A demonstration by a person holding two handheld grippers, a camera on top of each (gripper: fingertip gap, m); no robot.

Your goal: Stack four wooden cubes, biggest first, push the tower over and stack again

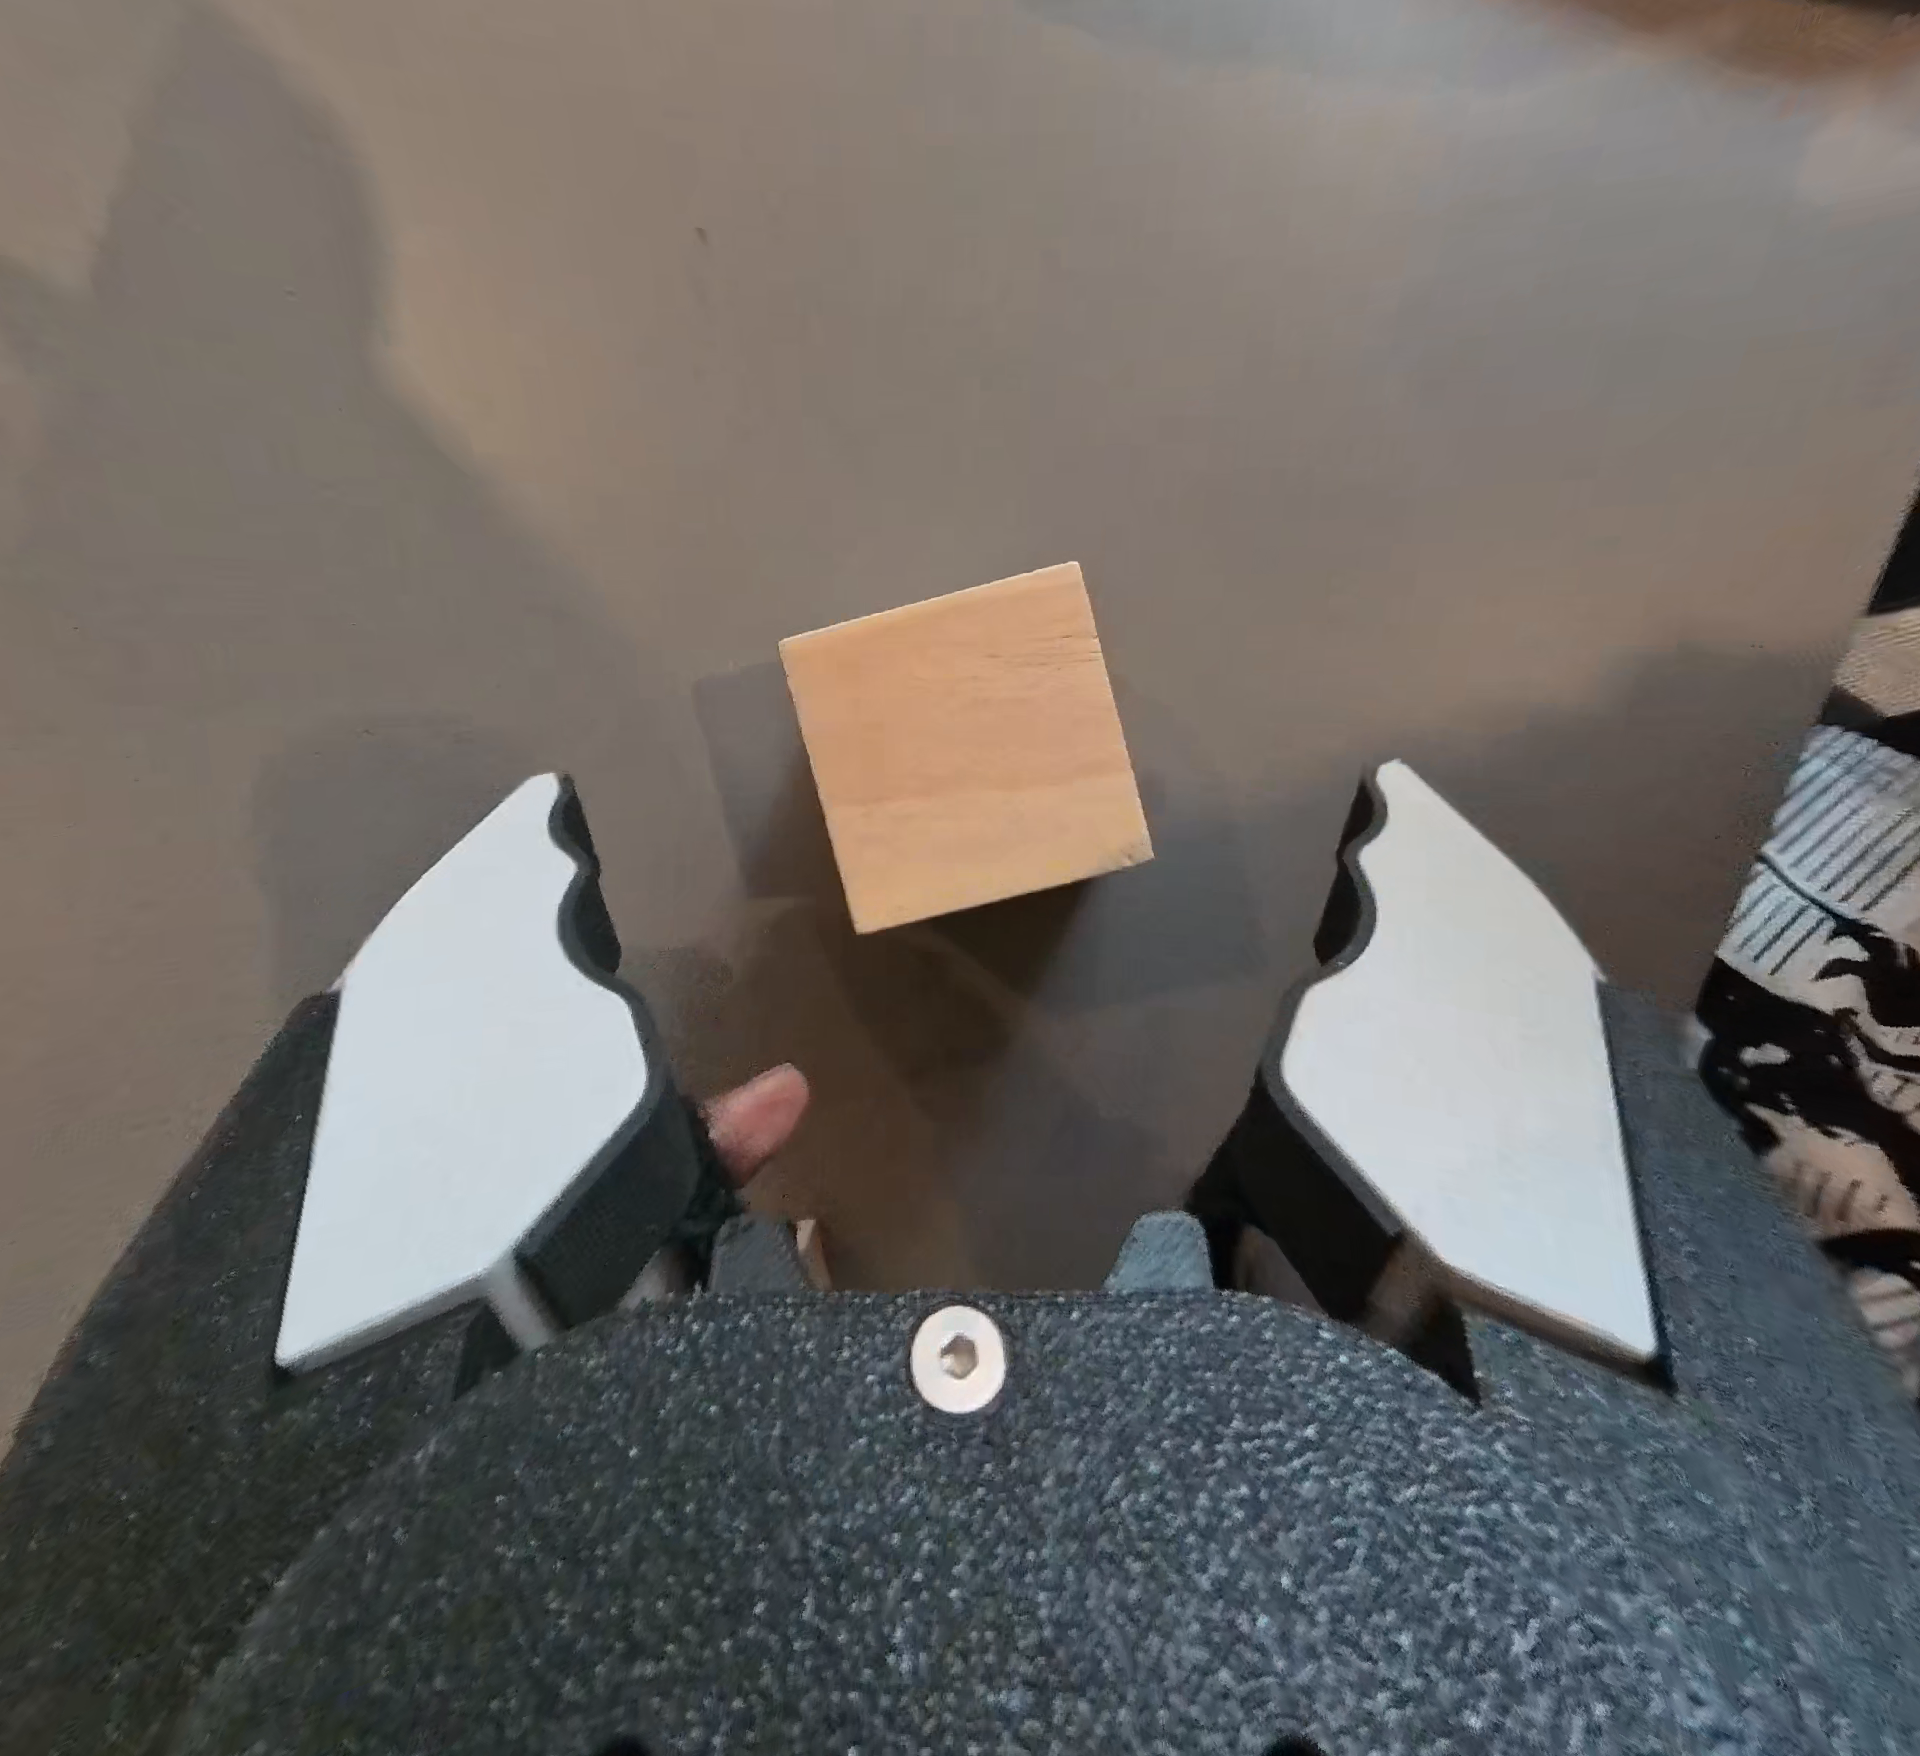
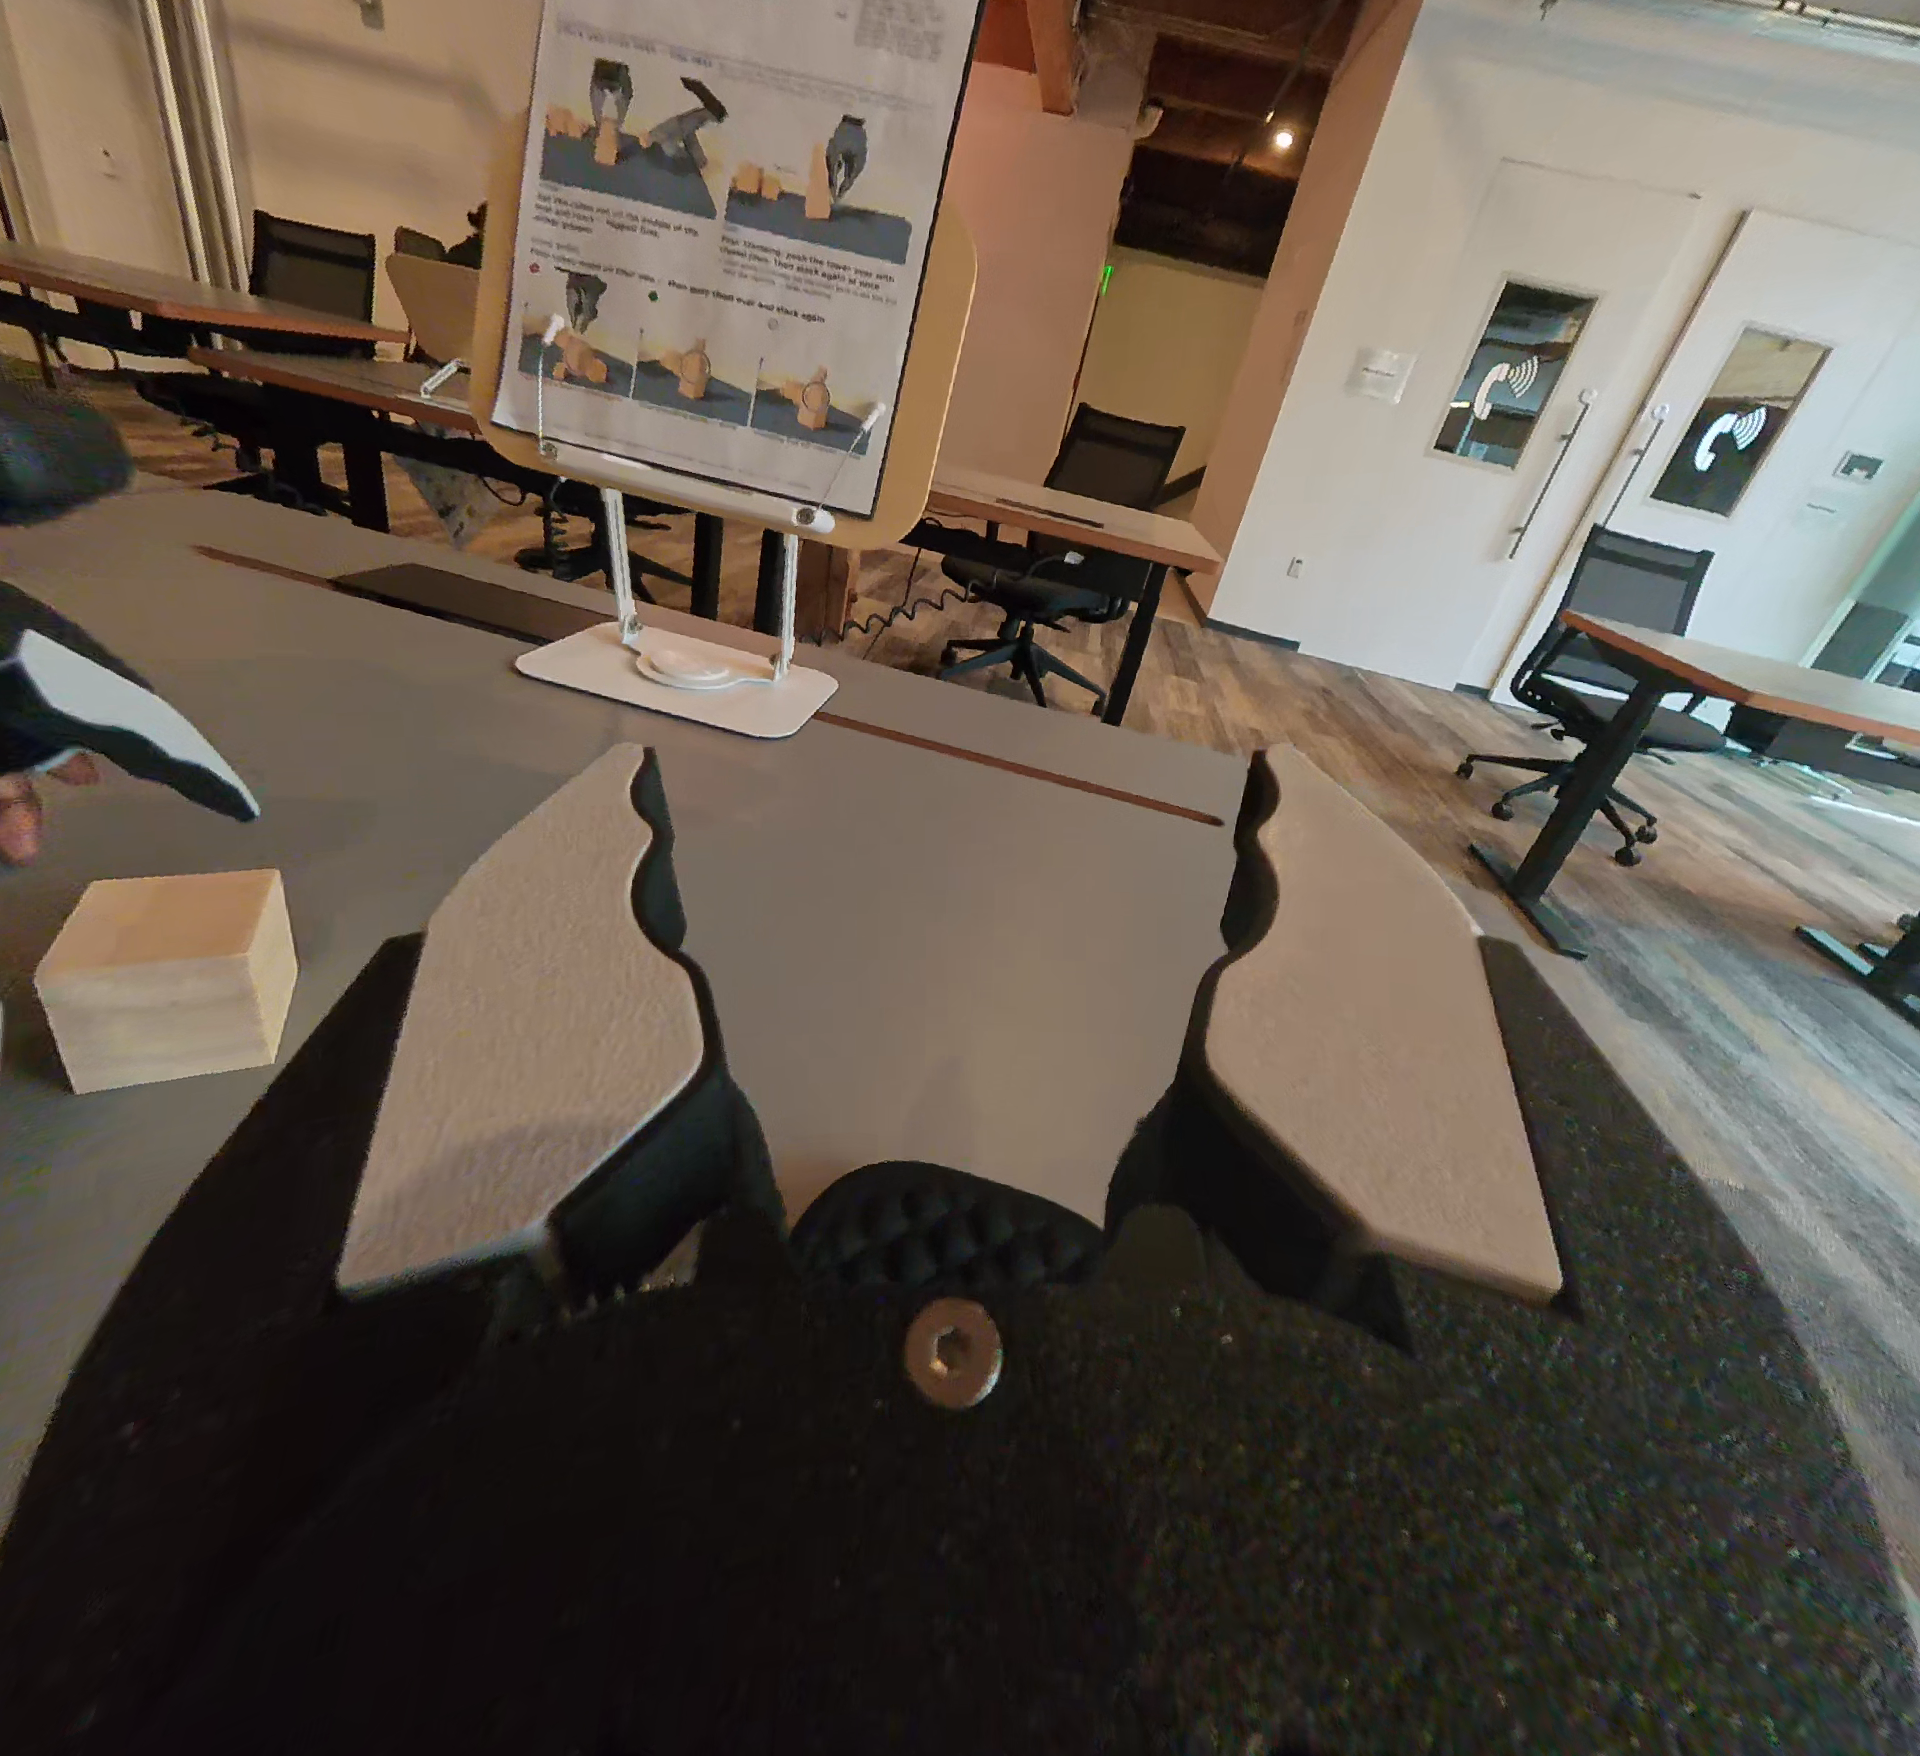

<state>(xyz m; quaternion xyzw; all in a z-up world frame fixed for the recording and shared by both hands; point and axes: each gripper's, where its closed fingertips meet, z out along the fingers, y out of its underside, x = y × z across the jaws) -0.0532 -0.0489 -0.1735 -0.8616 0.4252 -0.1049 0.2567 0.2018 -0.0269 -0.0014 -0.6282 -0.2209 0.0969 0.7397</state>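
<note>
left gripper (image 1: pixel 971 833) wide open, empty, above cube (image 1: pixel 966 748) on table (image 1: pixel 935 304); right gripper (image 2: pixel 945 823) open, empty

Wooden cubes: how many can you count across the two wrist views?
1. A wooden cube sits on the grey table, just ahead of the open left gripper. The other three may lie out of view.
</note>
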